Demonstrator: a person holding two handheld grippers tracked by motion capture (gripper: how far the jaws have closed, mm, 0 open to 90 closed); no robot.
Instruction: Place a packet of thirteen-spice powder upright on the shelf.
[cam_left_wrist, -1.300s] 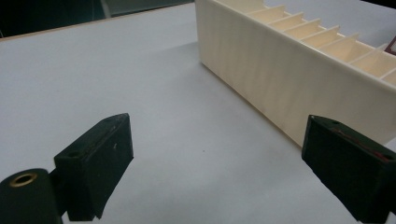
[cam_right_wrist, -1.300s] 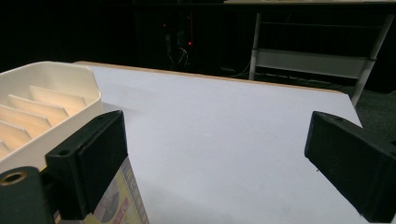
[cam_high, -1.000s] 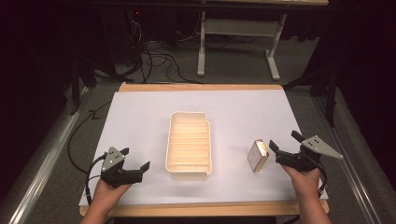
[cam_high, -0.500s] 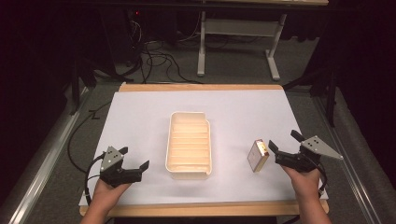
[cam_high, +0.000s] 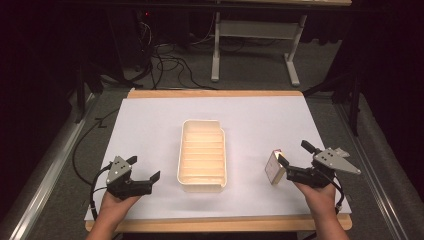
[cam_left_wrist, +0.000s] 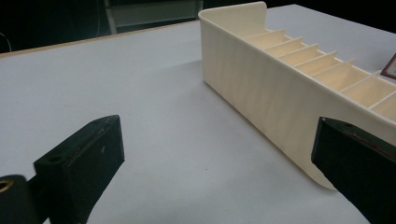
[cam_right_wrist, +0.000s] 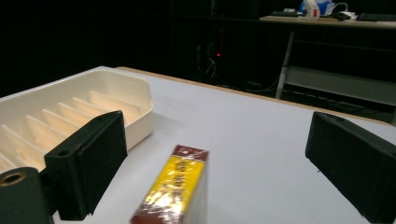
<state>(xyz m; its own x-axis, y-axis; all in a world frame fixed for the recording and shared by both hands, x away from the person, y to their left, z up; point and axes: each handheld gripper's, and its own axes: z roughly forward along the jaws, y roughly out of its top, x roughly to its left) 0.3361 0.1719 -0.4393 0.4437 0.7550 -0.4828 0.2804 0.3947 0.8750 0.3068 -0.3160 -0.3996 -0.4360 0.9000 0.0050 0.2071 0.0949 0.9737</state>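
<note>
A cream ribbed tray (cam_high: 202, 155) lies in the middle of the white table top (cam_high: 155, 125). To its right stands a small dark red and yellow box (cam_high: 274, 167) wrapped in clear film. My right gripper (cam_high: 295, 155) is open just right of that box. In the right gripper view the box (cam_right_wrist: 175, 191) sits low between the wide-apart jaws of the gripper (cam_right_wrist: 219, 163), with no jaw pressing on it, and the tray (cam_right_wrist: 70, 116) is at the left. My left gripper (cam_high: 144, 169) is open near the front left, holding nothing. In the left gripper view the gripper (cam_left_wrist: 215, 172) faces the tray's side wall (cam_left_wrist: 261, 88).
The wooden table edge (cam_high: 215, 222) runs along the front. Beyond the far edge the dark floor holds cables (cam_high: 165, 55) and a grey desk frame (cam_high: 255, 30). Bare white surface spreads behind the tray.
My right gripper has crept slightly left toward the box. The left gripper, tray and box have stayed put.
</note>
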